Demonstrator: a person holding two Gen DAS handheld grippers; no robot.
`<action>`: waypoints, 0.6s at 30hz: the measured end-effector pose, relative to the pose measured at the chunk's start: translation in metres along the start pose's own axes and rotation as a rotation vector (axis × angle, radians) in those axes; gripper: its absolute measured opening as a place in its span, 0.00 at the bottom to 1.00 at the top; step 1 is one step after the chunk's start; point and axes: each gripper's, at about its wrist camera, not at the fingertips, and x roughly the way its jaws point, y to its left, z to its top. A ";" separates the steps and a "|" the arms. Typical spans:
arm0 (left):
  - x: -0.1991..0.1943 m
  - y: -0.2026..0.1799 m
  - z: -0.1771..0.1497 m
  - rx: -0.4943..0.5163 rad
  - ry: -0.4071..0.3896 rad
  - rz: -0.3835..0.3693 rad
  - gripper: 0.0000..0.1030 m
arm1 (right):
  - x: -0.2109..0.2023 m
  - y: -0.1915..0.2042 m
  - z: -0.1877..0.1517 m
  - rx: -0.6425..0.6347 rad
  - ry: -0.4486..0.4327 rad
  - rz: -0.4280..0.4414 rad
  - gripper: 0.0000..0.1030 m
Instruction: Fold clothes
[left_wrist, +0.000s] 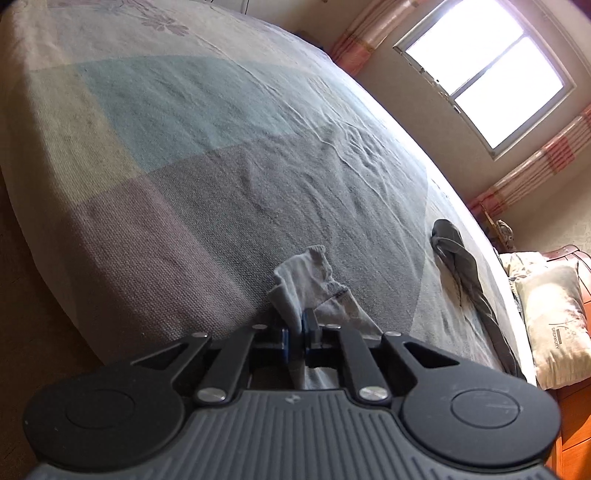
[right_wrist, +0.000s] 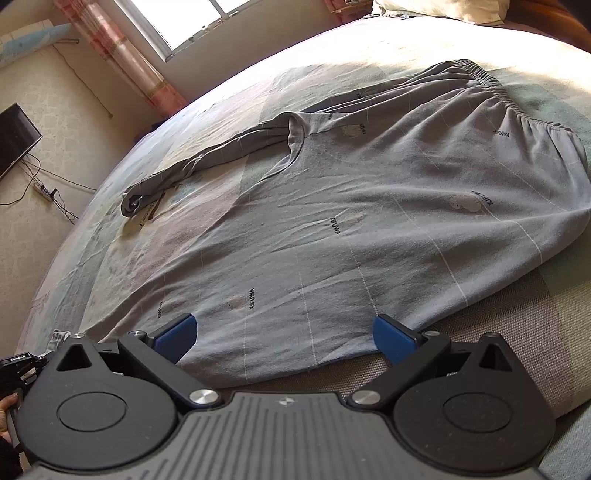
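Bedsheet (left_wrist: 221, 166) beyond trousers (right_wrist: 369, 221) lies bare; pillow (left_wrist: 550, 317) bounds the far edge.

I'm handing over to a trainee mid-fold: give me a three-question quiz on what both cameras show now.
1. True or false: the left tongs are shut on cloth.
2. What lies between the open right tongs?
A. pillow
B. grey trousers
C. towel
3. Fill in: the trousers lie on the ____.

Key:
1. true, they pinch the pale cuff
2. B
3. bed
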 end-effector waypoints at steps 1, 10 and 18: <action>-0.006 -0.001 0.000 -0.002 -0.010 -0.002 0.09 | 0.000 -0.001 0.000 0.006 -0.001 0.004 1.00; -0.028 0.024 -0.016 -0.029 -0.009 0.021 0.11 | -0.011 0.013 0.015 -0.047 0.004 -0.050 0.93; -0.026 0.023 -0.016 0.011 -0.008 0.006 0.12 | 0.002 0.085 0.046 -0.308 0.004 0.041 0.67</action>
